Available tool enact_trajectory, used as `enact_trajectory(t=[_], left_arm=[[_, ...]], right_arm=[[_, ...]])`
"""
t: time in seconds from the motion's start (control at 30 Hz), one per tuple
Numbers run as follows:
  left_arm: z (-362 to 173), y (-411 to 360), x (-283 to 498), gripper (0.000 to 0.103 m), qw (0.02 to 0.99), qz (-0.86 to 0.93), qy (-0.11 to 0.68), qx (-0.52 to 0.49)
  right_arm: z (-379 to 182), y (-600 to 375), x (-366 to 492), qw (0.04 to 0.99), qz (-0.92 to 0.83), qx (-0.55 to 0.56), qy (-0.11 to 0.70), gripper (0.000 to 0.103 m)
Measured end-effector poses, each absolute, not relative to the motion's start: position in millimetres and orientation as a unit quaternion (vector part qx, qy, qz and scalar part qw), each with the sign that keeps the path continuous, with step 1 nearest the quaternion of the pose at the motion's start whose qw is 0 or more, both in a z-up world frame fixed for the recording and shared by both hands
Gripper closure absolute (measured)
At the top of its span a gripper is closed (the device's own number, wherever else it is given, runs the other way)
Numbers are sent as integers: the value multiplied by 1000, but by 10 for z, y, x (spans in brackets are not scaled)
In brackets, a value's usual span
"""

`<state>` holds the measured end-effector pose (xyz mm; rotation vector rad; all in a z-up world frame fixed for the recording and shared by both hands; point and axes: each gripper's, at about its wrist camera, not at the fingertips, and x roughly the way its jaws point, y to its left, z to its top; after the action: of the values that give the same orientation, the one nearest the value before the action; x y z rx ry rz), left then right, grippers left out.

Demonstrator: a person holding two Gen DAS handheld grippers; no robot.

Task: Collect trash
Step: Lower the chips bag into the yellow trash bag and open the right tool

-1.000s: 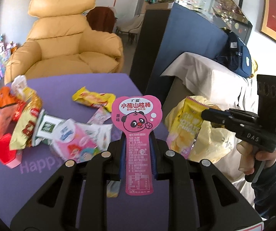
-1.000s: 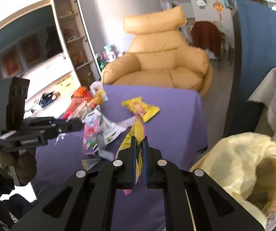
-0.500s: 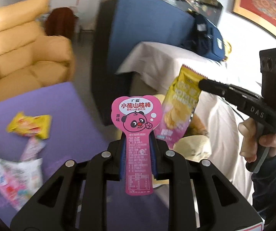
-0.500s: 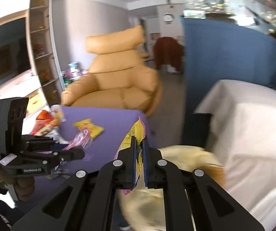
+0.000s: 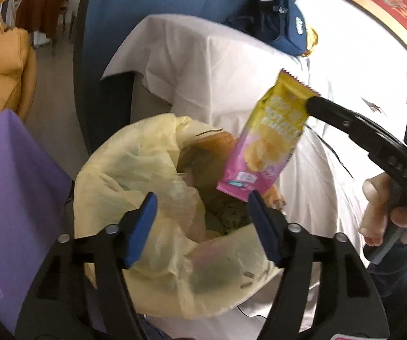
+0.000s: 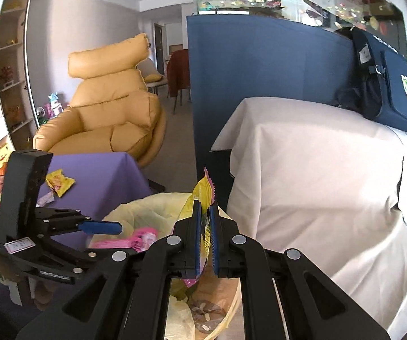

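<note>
— Swung off the purple tablecloth since a second ago, now above the yellow-lined trash bin. Left gripper?

— Jaws just opened wide, nothing between the blue pads. Pink bear-lollipop card gone from them, lying in the liner just left of the right gripper.

— And that one?

— Pinched nearly shut on the top edge of the yellow-and-pink chip packet; hanging over the bin's far right rim.
</note>
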<state>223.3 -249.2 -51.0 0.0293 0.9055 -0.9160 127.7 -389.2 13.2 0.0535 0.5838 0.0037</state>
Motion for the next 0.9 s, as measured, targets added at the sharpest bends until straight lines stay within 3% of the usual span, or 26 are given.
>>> enact_trajectory(t=[0.23,0.67,0.73,0.8,0.9], left_arm=[[-356,-2084,2309,30,818,-394,418,-36],[-271,-835,2061,30,865,-297,400,-67],[-278,-654,2014,30,873,-277,395,-73],[-290,-469,1967,30,879,-260,393,-80],[-317,-211,1898,29,885,-233,392,-90]], right_arm=[[-46,-3633,1410,951,44,17,306,95],[-779,-3225,1655,917,74,31,391,94],[-765,-3273,1623,919,63,34,387,89],[-724,-3314,1572,921,61,42,382,68],[-638,-3353,1492,926,57,50,371,62]])
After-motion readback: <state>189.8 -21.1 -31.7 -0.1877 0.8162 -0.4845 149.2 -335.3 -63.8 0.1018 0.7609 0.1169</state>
